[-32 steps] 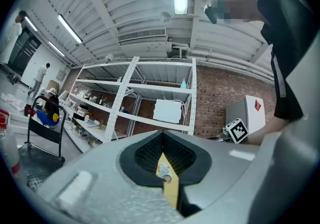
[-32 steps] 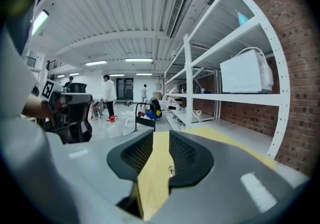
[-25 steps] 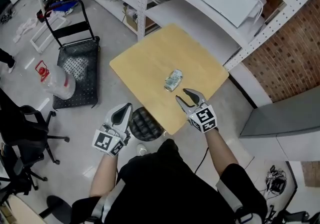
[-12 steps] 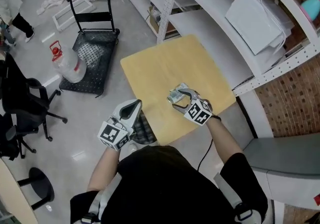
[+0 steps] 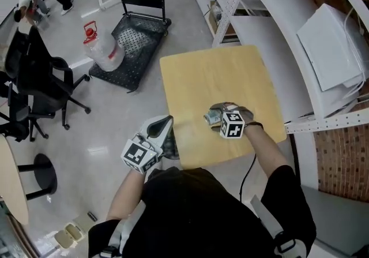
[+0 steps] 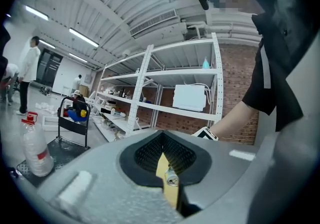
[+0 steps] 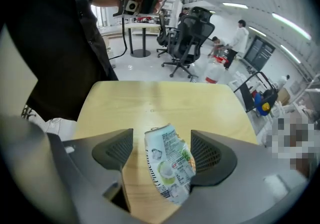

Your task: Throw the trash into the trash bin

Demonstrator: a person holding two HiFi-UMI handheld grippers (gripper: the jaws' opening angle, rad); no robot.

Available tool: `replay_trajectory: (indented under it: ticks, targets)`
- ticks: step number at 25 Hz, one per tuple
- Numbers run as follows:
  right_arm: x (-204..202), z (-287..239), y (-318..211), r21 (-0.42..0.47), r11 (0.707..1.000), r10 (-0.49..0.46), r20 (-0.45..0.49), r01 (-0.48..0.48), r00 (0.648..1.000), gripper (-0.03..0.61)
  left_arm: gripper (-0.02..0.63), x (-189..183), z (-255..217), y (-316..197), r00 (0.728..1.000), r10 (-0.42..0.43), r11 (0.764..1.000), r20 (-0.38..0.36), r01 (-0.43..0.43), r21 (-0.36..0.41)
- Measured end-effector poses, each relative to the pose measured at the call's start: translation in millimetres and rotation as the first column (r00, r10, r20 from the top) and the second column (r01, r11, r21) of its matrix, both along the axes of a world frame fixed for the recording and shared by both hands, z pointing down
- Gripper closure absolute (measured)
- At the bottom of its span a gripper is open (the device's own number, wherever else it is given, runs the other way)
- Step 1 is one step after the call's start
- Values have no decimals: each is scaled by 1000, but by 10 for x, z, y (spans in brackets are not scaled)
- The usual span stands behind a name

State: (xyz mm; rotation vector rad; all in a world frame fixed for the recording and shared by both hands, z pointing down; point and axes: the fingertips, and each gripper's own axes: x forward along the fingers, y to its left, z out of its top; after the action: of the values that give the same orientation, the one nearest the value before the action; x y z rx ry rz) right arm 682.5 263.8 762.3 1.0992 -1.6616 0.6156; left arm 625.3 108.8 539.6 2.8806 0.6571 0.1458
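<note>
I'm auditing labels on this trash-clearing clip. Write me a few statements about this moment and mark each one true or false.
1. The crushed can lies on the wooden table. True.
2. The right claw is clamped shut on the can. False: its jaws stand apart and have just been opening. The can sits between them, not pinched.
3. The left claw has its jaws together and holds nothing. True.
4. The clear jug with the red cap stands on the table. False: it stands off the table, beside the black cart.
</note>
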Motion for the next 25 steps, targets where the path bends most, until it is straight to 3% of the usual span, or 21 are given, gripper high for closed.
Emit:
replay_trajectory:
  ticks: [7, 16, 19, 25]
  targets:
    - [3, 378, -59, -124, 959, -257, 15, 257, 966, 181, 612, -156, 99, 29, 994, -99, 995, 49, 99, 11]
    - [-83, 578, -79, -234, 906, -340, 96, 353, 936, 186, 612, -393, 30, -241, 975, -211, 978, 67, 210, 19]
    - [-93, 562, -85, -234, 914, -319, 95, 332, 943, 207, 612, -405, 38, -266, 977, -205, 979, 61, 204, 18]
    - [-27, 341, -226, -129, 966, -220, 29, 222, 975, 304, 612, -317, 9, -253, 987, -149, 989, 56, 148, 13]
